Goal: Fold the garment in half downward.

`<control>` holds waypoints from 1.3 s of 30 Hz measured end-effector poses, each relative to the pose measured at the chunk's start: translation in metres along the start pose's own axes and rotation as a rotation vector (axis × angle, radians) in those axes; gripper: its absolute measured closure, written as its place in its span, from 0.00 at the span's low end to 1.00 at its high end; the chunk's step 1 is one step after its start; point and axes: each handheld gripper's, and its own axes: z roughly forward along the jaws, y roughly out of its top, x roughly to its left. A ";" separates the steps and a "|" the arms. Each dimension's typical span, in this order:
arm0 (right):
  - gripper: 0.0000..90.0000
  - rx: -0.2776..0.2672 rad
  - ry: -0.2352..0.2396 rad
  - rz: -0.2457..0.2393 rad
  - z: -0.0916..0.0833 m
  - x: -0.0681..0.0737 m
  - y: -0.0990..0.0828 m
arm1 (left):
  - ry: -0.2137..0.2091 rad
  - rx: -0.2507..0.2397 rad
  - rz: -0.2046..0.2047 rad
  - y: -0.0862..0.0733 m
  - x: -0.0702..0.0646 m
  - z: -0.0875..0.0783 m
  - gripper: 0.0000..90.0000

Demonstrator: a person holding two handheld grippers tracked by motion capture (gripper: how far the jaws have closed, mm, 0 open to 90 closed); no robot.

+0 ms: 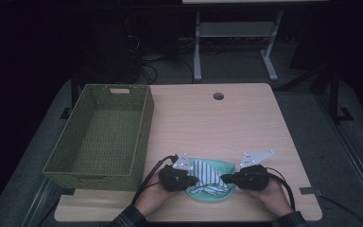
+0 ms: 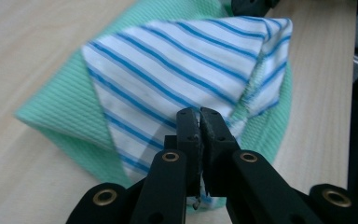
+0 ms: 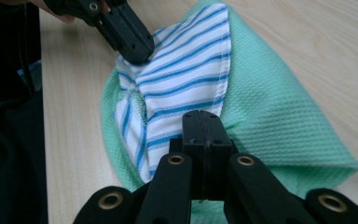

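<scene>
A: Quick pass. Where's the cloth?
B: Near edge of the wooden table (image 1: pixel 246 118), centred between the two hands. It's a green waffle-textured cloth (image 1: pixel 220 166) with a white blue-striped cloth (image 1: pixel 205 177) folded on top of it.

A: Left gripper?
B: Left gripper (image 1: pixel 193 180) sits at the left side of the bundle. In the left gripper view its jaws are clenched together on the near edge of the striped cloth, fabric pinched between them.

A: Right one?
B: Right gripper (image 1: pixel 226 178) at the bundle's right side, pointing inward toward the left one. Right gripper view shows the jaws pressed tight with the cloth edge running under the tips. Looks like it grasps the striped cloth where it meets the green one; which layers are caught I can't tell, the jaws cover that spot.

A: Do the grippers touch each other?
B: No, apart, the striped cloth lies between them. The left gripper (image 3: pixel 130 42) also shows far off in the right gripper view, tip down on the striped fabric.

A: Anything else on the table?
B: Green woven basket (image 1: pixel 142 127) along the left side, just beside the left hand (image 1: pixel 153 189). Round cable hole (image 1: pixel 218 96) near the far edge. Right hand (image 1: pixel 272 191) rests by the near right corner.

A: Shape of the bundle?
B: Striped piece folded to a triangular flap, green piece spread rounded under it, lying flat on the table.
</scene>
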 end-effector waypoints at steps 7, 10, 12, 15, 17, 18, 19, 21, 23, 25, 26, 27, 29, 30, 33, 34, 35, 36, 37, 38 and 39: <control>1.00 0.031 0.000 -0.015 0.003 0.007 -0.006 | -0.023 0.044 0.016 -0.004 -0.010 0.010 0.96; 1.00 0.049 -0.008 -0.021 0.005 0.007 -0.006 | -0.024 0.039 0.009 -0.004 -0.009 0.010 0.96; 1.00 0.051 -0.011 -0.023 0.005 0.007 -0.006 | -0.022 0.034 0.016 -0.003 -0.008 0.007 0.96; 1.00 0.030 -0.015 -0.020 0.000 0.007 -0.004 | -0.011 0.008 0.023 0.002 -0.007 0.000 0.96; 1.00 0.012 -0.024 -0.025 -0.003 0.005 -0.002 | 0.003 -0.012 0.024 0.006 -0.005 -0.004 0.96; 1.00 0.007 -0.029 -0.023 -0.005 0.004 -0.001 | 0.013 -0.020 0.024 0.008 -0.003 -0.006 0.96; 1.00 0.000 -0.038 -0.025 -0.006 0.002 0.000 | 0.023 -0.027 0.021 0.010 -0.001 -0.008 0.96; 1.00 -0.013 -0.051 -0.021 -0.008 -0.001 0.002 | 0.043 -0.043 0.023 0.015 0.005 -0.011 0.96; 1.00 -0.019 -0.066 -0.024 -0.010 -0.004 0.006 | 0.065 -0.067 0.008 0.021 0.011 -0.014 0.96; 1.00 -0.037 -0.079 -0.022 -0.011 -0.008 0.011 | 0.089 -0.077 0.005 0.027 0.018 -0.017 0.95; 1.00 -0.045 -0.084 -0.020 -0.011 -0.010 0.013 | 0.099 -0.080 -0.001 0.030 0.021 -0.016 0.95; 1.00 -0.050 -0.092 -0.021 -0.011 -0.013 0.016 | 0.106 -0.085 -0.004 0.032 0.024 -0.015 0.95; 1.00 -0.054 -0.103 -0.018 -0.010 -0.017 0.020 | 0.114 -0.088 -0.012 0.038 0.031 -0.012 0.95; 1.00 -0.058 -0.108 -0.016 -0.010 -0.019 0.023 | 0.124 -0.089 -0.010 0.041 0.034 -0.011 0.95; 1.00 -0.071 -0.121 -0.012 -0.006 -0.026 0.030 | 0.144 -0.086 -0.007 0.050 0.043 -0.005 0.95; 1.00 -0.074 -0.127 -0.008 -0.005 -0.028 0.032 | 0.147 -0.080 -0.010 0.053 0.046 -0.002 0.95; 1.00 -0.079 -0.126 -0.008 -0.003 -0.031 0.034 | 0.144 -0.076 -0.011 0.054 0.049 0.001 0.95; 1.00 -0.082 -0.129 0.000 -0.001 -0.032 0.036 | 0.144 -0.074 -0.014 0.056 0.051 0.005 0.95; 1.00 -0.088 -0.131 -0.005 0.001 -0.035 0.036 | 0.146 -0.069 -0.012 0.056 0.053 0.009 0.95; 1.00 -0.084 -0.126 0.008 0.004 -0.037 0.037 | 0.143 -0.054 -0.017 0.056 0.054 0.013 0.95; 1.00 -0.071 -0.121 0.013 0.007 -0.038 0.037 | 0.141 -0.041 -0.019 0.055 0.055 0.017 0.95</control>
